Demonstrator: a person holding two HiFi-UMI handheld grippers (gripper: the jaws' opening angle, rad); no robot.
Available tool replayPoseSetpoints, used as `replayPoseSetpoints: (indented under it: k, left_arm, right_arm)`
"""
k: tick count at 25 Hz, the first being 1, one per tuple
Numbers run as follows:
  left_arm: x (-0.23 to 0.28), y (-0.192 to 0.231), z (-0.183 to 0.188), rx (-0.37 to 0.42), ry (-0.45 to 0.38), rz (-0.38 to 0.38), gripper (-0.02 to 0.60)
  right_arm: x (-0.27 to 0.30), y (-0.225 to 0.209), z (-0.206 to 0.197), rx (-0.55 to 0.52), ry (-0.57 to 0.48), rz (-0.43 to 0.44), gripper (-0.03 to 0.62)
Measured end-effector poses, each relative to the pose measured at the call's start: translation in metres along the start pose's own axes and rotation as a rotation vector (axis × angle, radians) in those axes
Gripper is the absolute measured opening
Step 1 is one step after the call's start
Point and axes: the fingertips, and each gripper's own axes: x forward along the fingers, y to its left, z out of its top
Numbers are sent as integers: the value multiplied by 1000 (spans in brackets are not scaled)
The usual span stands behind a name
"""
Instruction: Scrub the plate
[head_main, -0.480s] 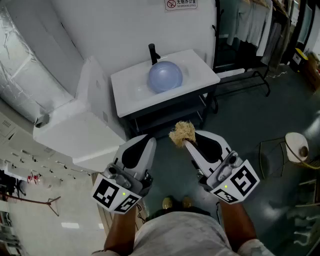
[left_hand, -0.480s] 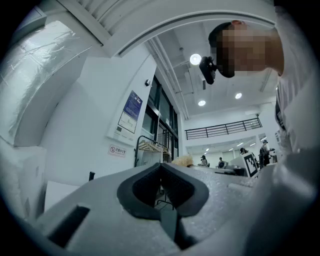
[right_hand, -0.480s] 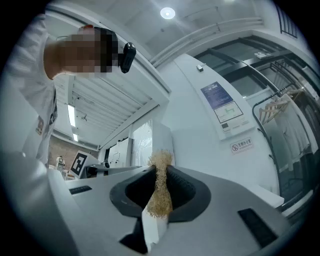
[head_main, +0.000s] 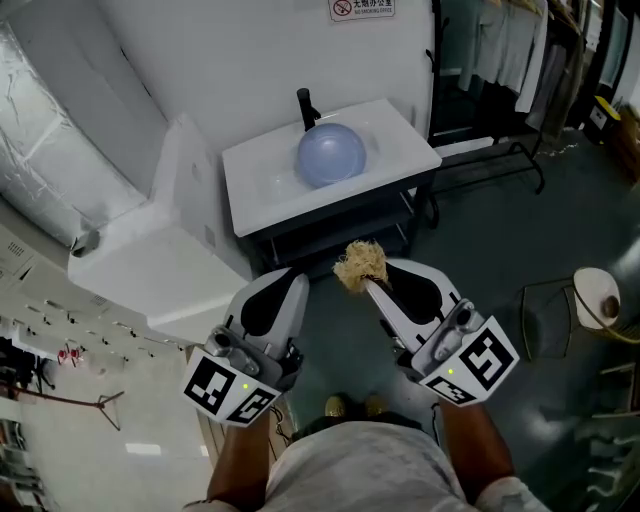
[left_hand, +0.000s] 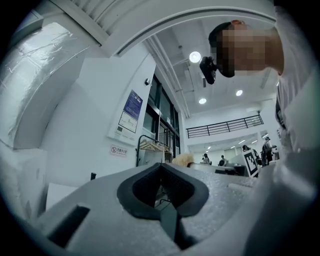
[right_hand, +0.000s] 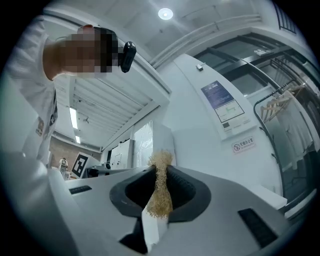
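A pale blue plate (head_main: 330, 153) lies on the white sink top (head_main: 400, 130), just in front of a black tap (head_main: 306, 106). My right gripper (head_main: 372, 277) is shut on a scrub brush, a white handle with a straw-coloured fibre head (head_main: 361, 266). That fibre head (right_hand: 160, 192) stands up between the jaws in the right gripper view. My left gripper (head_main: 296, 281) is shut with nothing between its jaws (left_hand: 161, 184). Both grippers hover over the floor, short of the sink stand and well below the plate.
A white box-shaped unit (head_main: 165, 262) stands left of the sink stand. Silver insulated ducting (head_main: 50, 150) runs along the far left. A clothes rack (head_main: 510, 60) with hanging garments is at the back right. A round stool (head_main: 598, 293) sits on the dark floor at right.
The right gripper with the brush has edged slightly up and left toward the sink. The left gripper has barely moved.
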Motion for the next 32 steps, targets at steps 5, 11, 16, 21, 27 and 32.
replayPoseSetpoints:
  k: [5, 11, 16, 21, 27, 32]
  left_arm:
    - [12, -2, -2, 14, 3, 11, 15]
    - [29, -12, -9, 32, 16, 23, 17]
    - [35, -19, -15, 47, 22, 40, 15]
    - [34, -21, -17, 49, 25, 54, 15]
    - [38, -11, -12, 55, 11, 59, 17]
    - [47, 10, -13, 56, -5, 52, 15]
  right_arm:
    - [-6, -13, 2, 0, 0, 10, 61]
    - [-21, -33, 4, 9, -8, 18, 61]
    - [-32, -45, 5, 2, -15, 25, 61]
    - [-39, -46, 2, 7, -3, 26, 61]
    - [-33, -52, 3, -5, 1, 27, 61]
    - [-17, -64, -2, -21, 11, 22, 61]
